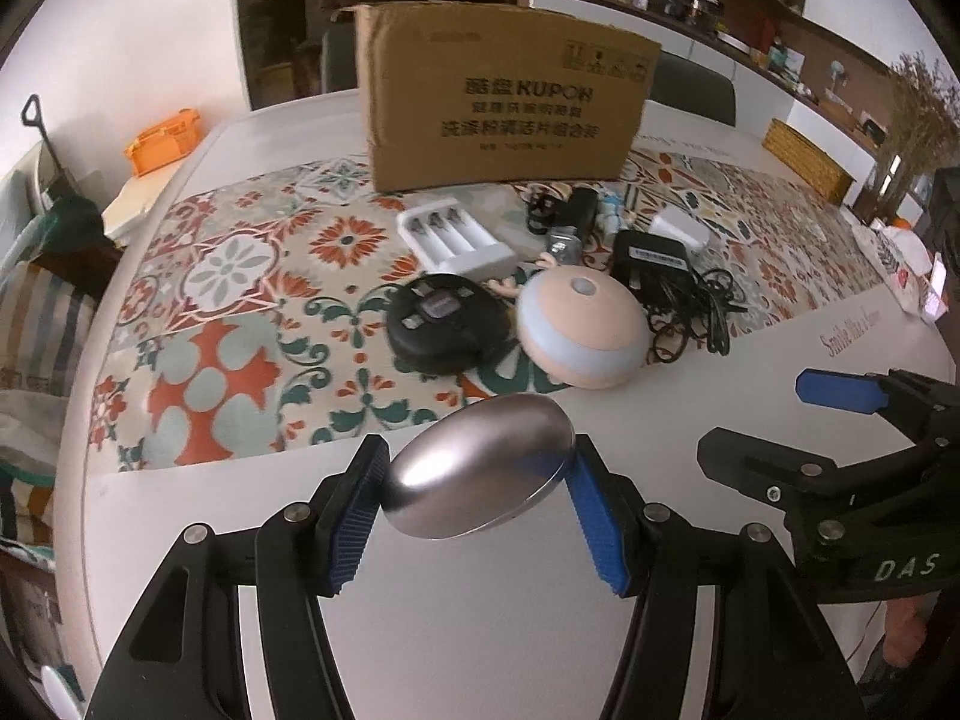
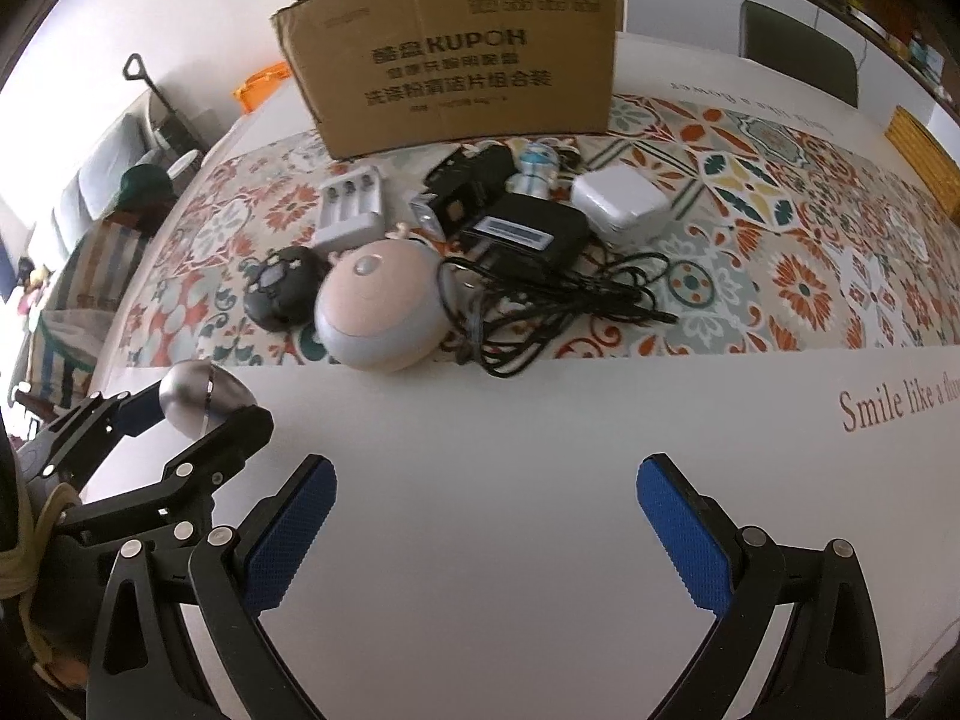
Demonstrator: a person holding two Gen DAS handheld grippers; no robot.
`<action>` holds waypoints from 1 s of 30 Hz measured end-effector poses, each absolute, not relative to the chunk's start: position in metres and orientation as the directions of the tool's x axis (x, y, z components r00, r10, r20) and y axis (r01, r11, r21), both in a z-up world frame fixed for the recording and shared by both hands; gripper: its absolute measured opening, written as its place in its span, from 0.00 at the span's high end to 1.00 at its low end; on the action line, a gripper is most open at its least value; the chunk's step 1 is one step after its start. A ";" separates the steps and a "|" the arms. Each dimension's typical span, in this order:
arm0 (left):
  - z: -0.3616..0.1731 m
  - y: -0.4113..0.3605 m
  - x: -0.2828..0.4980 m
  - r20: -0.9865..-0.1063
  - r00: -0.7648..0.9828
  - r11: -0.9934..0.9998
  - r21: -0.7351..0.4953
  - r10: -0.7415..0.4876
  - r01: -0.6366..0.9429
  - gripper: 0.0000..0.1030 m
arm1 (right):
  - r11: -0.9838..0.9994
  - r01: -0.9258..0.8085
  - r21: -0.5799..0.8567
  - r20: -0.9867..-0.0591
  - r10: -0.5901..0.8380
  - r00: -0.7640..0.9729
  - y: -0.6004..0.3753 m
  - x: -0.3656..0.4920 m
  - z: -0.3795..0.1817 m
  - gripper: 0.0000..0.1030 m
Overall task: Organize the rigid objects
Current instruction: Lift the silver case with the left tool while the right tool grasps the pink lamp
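**Silver oval object gripped above a cluttered table**

Left gripper [image 1: 477, 483] clamped on a silver oval object [image 1: 480, 468], blue pads pressing both ends, lifted just above the white table [image 1: 480, 612]. Right gripper [image 2: 486, 540] empty, jaws wide apart over bare tabletop. Beyond, on the patterned cloth [image 1: 240, 276]: pink round device [image 1: 585, 330], black round gadget [image 1: 447, 324], white battery charger [image 1: 456, 237], black adapter [image 1: 651, 264] with tangled cable, cardboard box [image 1: 504, 96] upright behind.

Box [image 2: 456, 54] behind charger [image 2: 351, 210]; adapter [image 2: 528, 231] right of charger.
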State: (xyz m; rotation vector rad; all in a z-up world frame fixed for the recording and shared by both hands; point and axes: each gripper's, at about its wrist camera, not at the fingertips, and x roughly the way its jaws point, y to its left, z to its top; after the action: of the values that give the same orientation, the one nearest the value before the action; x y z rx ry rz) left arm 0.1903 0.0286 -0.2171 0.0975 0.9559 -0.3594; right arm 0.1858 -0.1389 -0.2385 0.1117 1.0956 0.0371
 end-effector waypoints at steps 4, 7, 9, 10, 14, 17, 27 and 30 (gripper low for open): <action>-0.209 0.041 0.190 -0.810 0.536 0.948 -0.072 -0.236 0.309 0.42 | 0.992 0.011 0.125 -0.885 0.106 0.454 -0.130 0.190 -0.237 0.02; -0.207 0.051 0.191 -0.808 0.547 0.956 -0.064 -0.219 0.288 0.42 | 0.991 0.000 0.133 -0.878 0.118 0.463 -0.121 0.194 -0.235 0.05; -0.206 0.058 0.191 -0.805 0.556 0.962 -0.062 -0.206 0.268 0.42 | 0.990 -0.012 0.144 -0.873 0.133 0.470 -0.114 0.197 -0.234 0.09; -0.206 0.063 0.192 -0.806 0.557 0.965 -0.062 -0.200 0.257 0.42 | 0.988 -0.023 0.153 -0.869 0.145 0.474 -0.110 0.199 -0.234 0.09; -0.208 0.073 0.193 -0.808 0.560 0.974 -0.070 -0.181 0.215 0.42 | 0.979 -0.077 0.187 -0.859 0.201 0.471 -0.097 0.205 -0.237 0.15; -0.211 0.074 0.195 -0.809 0.563 0.978 -0.070 -0.170 0.195 0.42 | 0.978 -0.105 0.183 -0.856 0.211 0.472 -0.091 0.211 -0.240 0.16; -0.215 0.066 0.207 -0.797 0.588 0.987 -0.059 -0.136 0.149 0.42 | 0.970 -0.140 0.198 -0.848 0.241 0.471 -0.095 0.233 -0.256 0.21; -0.216 0.064 0.208 -0.796 0.592 0.989 -0.065 -0.130 0.130 0.42 | 0.969 -0.151 0.194 -0.849 0.243 0.470 -0.096 0.237 -0.261 0.21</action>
State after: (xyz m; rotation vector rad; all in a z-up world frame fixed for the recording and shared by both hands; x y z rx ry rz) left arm 0.2080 0.0643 -0.2161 0.0004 0.9255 -0.1512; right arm 0.2374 -0.0960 -0.2606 0.0968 1.0551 0.2416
